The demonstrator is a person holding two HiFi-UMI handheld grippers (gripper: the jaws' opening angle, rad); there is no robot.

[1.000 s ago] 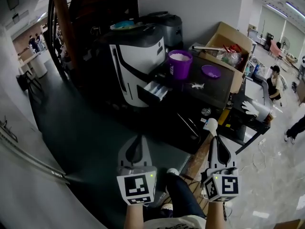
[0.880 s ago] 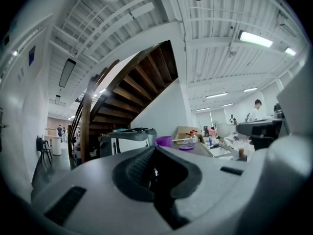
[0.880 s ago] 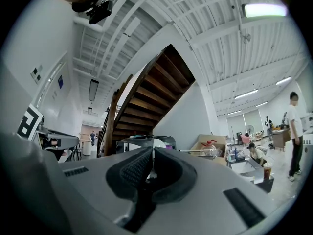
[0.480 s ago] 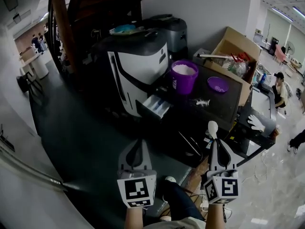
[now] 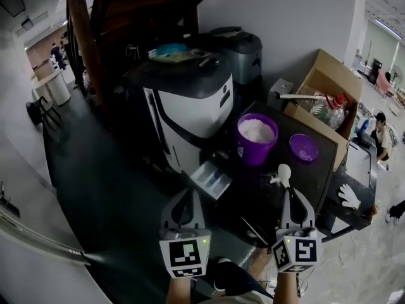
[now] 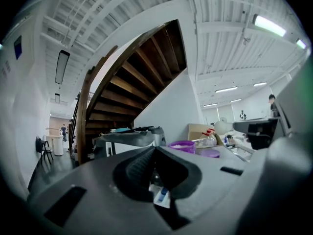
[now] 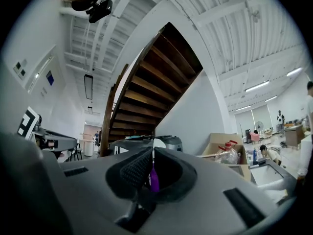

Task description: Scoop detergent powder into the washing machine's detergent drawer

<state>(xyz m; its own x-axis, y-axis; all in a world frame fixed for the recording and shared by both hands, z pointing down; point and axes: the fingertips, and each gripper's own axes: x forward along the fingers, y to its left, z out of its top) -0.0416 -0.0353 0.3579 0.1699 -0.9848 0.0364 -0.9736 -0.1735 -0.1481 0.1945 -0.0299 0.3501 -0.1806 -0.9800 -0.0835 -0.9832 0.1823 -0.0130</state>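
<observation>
Nearest, the left hand-held gripper (image 5: pixel 184 198) has its jaws pressed together with nothing between them, and hangs just short of the tabletop (image 5: pixel 316 170); beside it the right hand-held gripper (image 5: pixel 290 198) is clamped on the purple handle of the scoop (image 5: pixel 284 171), whose white bowl points forward and looks empty, though its inside cannot be seen. Over the last second the person has closed in: both grippers hung over the floor then, and the scoop's bowl now reaches above the tabletop's near part, close to a scatter of spilled powder (image 5: pixel 273 180); judging by that, the approach is nearly over and the first dip has not begun.

Just beyond the left gripper the detergent drawer (image 5: pixel 212 181) stands pulled out of the washing machine (image 5: pixel 190 106), open and unobstructed; to its right, near the scoop, the purple tub (image 5: pixel 256 138) holds white detergent powder, uncovered, with its purple lid (image 5: pixel 304 147) lying apart on the tabletop.

Further back a cardboard box (image 5: pixel 323 100) of clutter stands behind the lid, and a grey appliance (image 5: pixel 237 46) behind the machine; neither blocks the way from tub to drawer; the drawer's narrow compartments look like the likeliest place for spills.
</observation>
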